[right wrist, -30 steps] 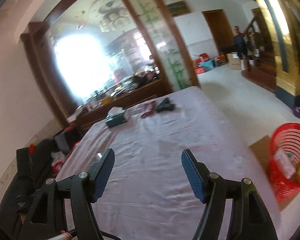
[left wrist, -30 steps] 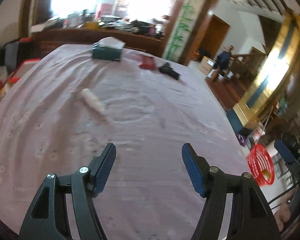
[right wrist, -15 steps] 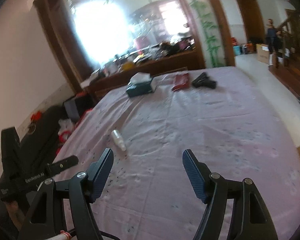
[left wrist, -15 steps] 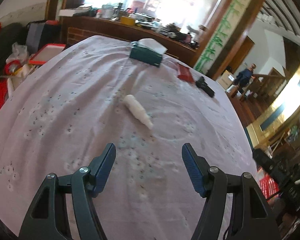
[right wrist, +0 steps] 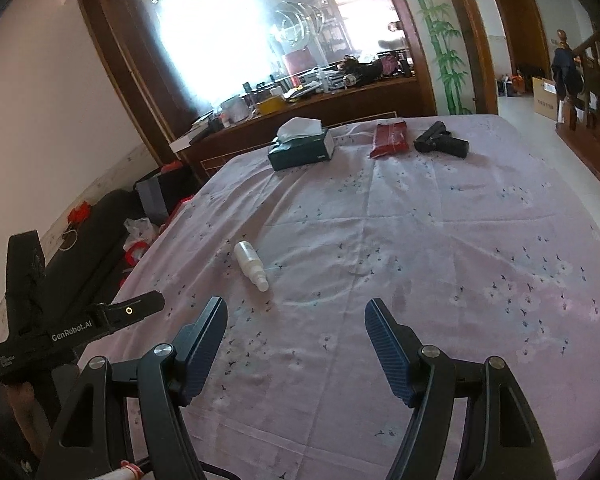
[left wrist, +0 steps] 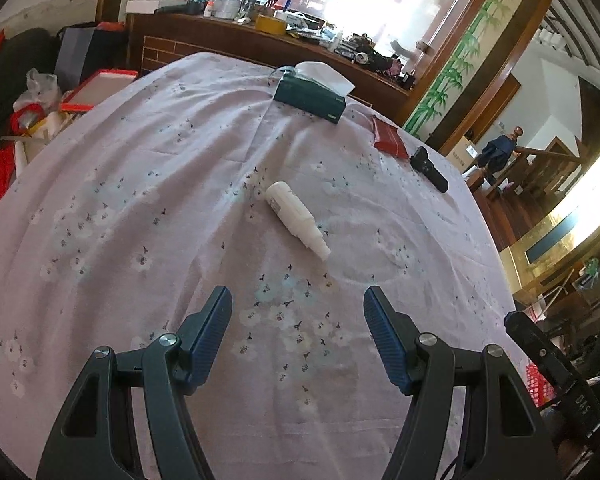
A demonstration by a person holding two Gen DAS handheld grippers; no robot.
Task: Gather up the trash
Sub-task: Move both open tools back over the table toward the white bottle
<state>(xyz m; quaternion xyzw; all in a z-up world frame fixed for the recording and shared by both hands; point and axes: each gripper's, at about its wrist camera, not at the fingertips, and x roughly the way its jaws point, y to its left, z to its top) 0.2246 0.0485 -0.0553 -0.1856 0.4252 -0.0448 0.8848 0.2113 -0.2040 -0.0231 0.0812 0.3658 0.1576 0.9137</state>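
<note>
A small white plastic bottle point(left wrist: 297, 218) lies on its side on the pink flowered tablecloth point(left wrist: 140, 200), cap end towards me. It also shows in the right wrist view point(right wrist: 251, 265). My left gripper point(left wrist: 298, 316) is open and empty, above the cloth a short way in front of the bottle. My right gripper point(right wrist: 296, 322) is open and empty, with the bottle ahead and to its left. A red packet point(left wrist: 387, 138) lies at the far side, also in the right wrist view point(right wrist: 390, 139).
A green tissue box point(left wrist: 310, 94) and a black gun-shaped object point(left wrist: 430, 170) lie at the table's far end. A cluttered wooden counter point(right wrist: 300, 100) stands behind. A red basket point(left wrist: 540, 386) shows at the table's right. Bags and boxes point(left wrist: 40, 100) sit on the left.
Both grippers swung left and tilted down towards the table. The white bottle now sits nearer the centre of the left view. The red basket left the right view.
</note>
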